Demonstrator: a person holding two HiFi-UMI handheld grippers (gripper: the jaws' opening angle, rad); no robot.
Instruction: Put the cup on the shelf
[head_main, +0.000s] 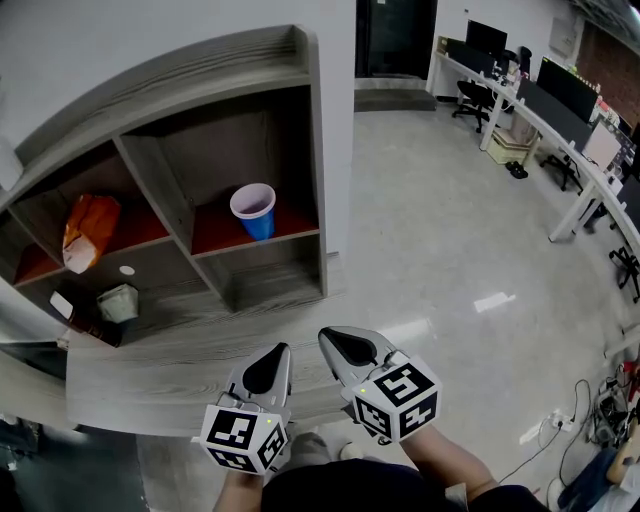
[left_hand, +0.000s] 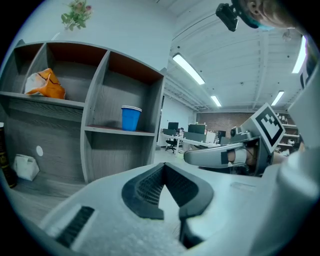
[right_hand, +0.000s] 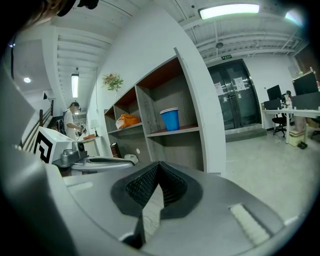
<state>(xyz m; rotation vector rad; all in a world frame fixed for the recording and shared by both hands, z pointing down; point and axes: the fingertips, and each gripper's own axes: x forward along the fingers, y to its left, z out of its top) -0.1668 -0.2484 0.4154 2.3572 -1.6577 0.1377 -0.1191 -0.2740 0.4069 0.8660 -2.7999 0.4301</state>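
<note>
A blue cup (head_main: 254, 211) with a white rim stands upright on the red-brown board in the right-hand compartment of the grey wooden shelf unit (head_main: 316, 150). It also shows in the left gripper view, cup (left_hand: 130, 118), and in the right gripper view, cup (right_hand: 170, 119). Both grippers hang side by side in front of the shelf's low ledge, well short of the cup. My left gripper (head_main: 280, 352) is shut with nothing in it, its pads meeting at the tip (left_hand: 164, 166). My right gripper (head_main: 328, 336) is likewise shut and empty (right_hand: 159, 164).
An orange bag (head_main: 88, 232) lies in the compartment left of the cup. A crumpled white object (head_main: 118, 302) and a dark bottle (head_main: 80, 322) sit on the lower ledge. Desks with monitors and chairs (head_main: 540, 95) line the far right; cables (head_main: 600, 410) lie on the floor.
</note>
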